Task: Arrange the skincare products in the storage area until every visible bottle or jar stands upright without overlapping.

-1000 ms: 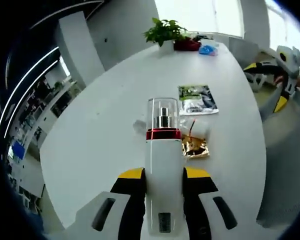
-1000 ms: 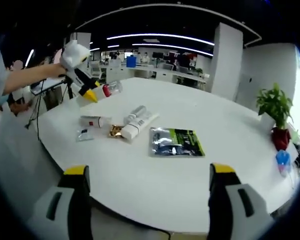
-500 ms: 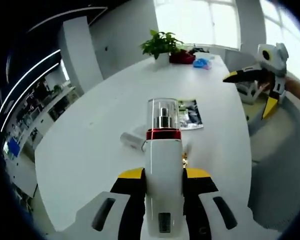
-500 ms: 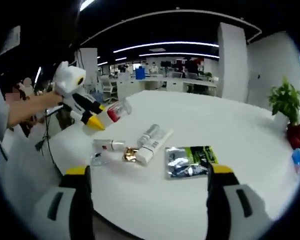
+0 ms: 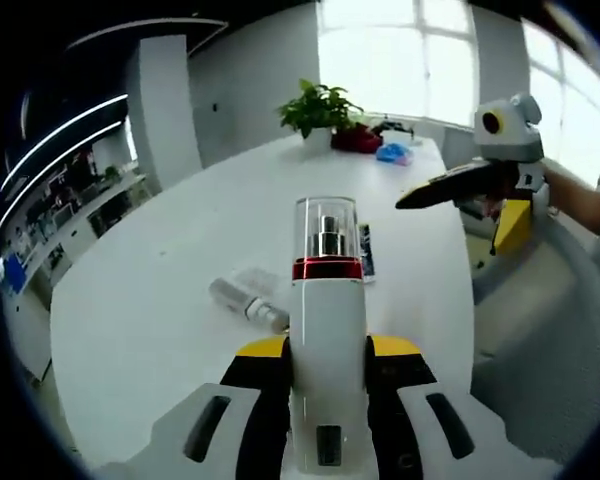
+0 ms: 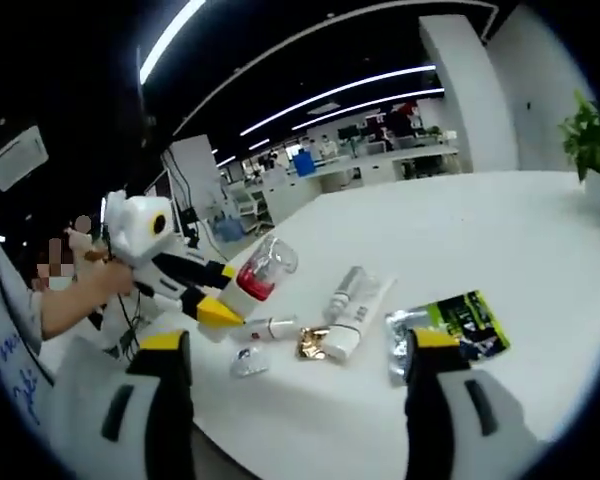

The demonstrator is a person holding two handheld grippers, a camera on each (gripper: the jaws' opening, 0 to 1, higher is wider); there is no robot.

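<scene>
A white bottle [image 5: 327, 330] with a red band and a clear cap stands between the jaws of my left gripper [image 5: 327, 347], which is shut on it above the white table [image 5: 150, 330]. In the right gripper view the same bottle [image 6: 255, 276] is held tilted in the left gripper [image 6: 220, 295] over the table's near left edge. My right gripper [image 6: 298, 342] is open with nothing between its jaws. On the table lie two white tubes [image 6: 350, 300], a small tube [image 6: 270, 327], a gold wrapper [image 6: 313, 343] and a green packet [image 6: 445, 325]. The right gripper [image 5: 460, 205] hangs at the upper right of the left gripper view.
A potted plant [image 5: 318, 105], a red pot [image 5: 358, 140] and a blue item [image 5: 392, 152] stand at the table's far end. A small clear packet [image 6: 245, 362] lies near the front edge. A person's sleeve [image 6: 20, 320] is at the left. Office desks fill the background.
Both views have swung and sunk nearer the table's level. The left gripper keeps its hold on the bottle. The two grippers now look closer to each other.
</scene>
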